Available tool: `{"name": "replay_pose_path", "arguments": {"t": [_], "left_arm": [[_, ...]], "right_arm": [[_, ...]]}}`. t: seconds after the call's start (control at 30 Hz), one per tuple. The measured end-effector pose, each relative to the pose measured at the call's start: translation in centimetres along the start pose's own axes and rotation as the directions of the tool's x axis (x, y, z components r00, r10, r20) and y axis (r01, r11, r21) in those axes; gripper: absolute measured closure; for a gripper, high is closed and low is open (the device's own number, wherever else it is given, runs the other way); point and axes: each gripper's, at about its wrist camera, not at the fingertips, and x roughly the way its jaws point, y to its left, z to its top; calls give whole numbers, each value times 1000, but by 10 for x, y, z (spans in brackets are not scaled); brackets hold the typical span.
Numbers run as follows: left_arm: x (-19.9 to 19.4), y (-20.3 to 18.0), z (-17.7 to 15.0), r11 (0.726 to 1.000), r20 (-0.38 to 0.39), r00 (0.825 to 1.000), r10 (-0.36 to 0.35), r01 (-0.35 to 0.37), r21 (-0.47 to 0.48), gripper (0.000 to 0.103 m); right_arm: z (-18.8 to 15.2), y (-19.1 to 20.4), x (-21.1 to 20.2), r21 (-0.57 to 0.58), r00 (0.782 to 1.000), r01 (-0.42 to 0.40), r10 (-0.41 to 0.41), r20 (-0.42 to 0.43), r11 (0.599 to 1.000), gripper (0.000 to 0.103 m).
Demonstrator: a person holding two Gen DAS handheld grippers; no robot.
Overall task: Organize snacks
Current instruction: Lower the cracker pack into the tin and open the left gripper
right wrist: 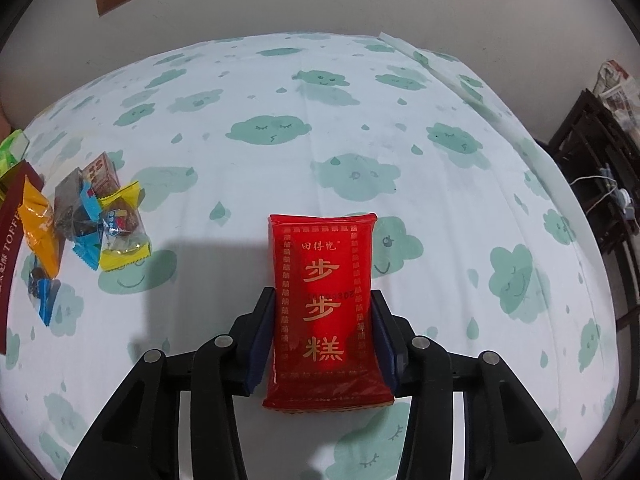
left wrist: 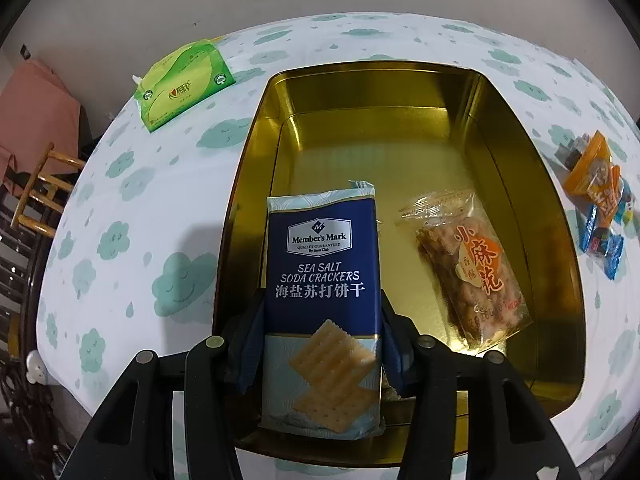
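Observation:
A blue pack of sea salt soda crackers (left wrist: 320,264) stands upright between the fingers of my left gripper (left wrist: 322,292), whose pads press on its two sides. It hangs over the near left part of an open gold tin (left wrist: 256,128). A clear bag of fried dough twists (left wrist: 468,264) lies in the tin to the right. In the right wrist view, my right gripper (right wrist: 322,293) is shut on a red cake packet (right wrist: 322,280) with gold characters, low over the cloud-print tablecloth (right wrist: 360,120).
Several small wrapped candies (left wrist: 600,208) lie on the cloth right of the tin, and the candies (right wrist: 92,216) also show at the left of the right wrist view beside the tin's dark red wall (right wrist: 10,232). A green tissue pack (left wrist: 184,80) sits at the far left. A wooden chair (left wrist: 40,184) stands past the table's left edge.

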Motion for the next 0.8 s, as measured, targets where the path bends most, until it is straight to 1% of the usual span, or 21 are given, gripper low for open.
{"name": "replay_pose_path", "arguments": {"t": [0.13, 0.23, 0.27, 0.37, 0.53, 0.63, 0.8], "left_arm": [[-7, 3, 0, 1000, 24, 1000, -15, 15, -10, 51], [-15, 2, -1, 999, 48, 998, -37, 38, -17, 43], [-18, 2, -2, 999, 58, 998, -34, 35, -18, 39], [-26, -1, -3, 999, 84, 996, -27, 29, -17, 37], [-35, 0, -6, 999, 117, 993, -35, 39, -32, 31], [-39, 2, -7, 998, 131, 990, -46, 52, -43, 29], [-42, 5, -10, 995, 140, 988, -65, 74, -63, 27]], "right_arm": [[0, 1, 0, 18, 1000, 13, -13, 0, 1000, 57], [0, 2, -1, 27, 1000, 25, -25, 1, 999, 57], [0, 3, -1, 35, 1000, 27, -27, 1, 999, 58], [-1, 5, -2, 46, 999, 32, -33, 2, 998, 58], [-3, 14, -7, 54, 999, 33, -34, 16, 998, 58], [-4, 17, -14, 64, 999, 34, -36, 32, 997, 58], [-1, 28, -33, 78, 997, -7, 1, 78, 997, 58]]}}
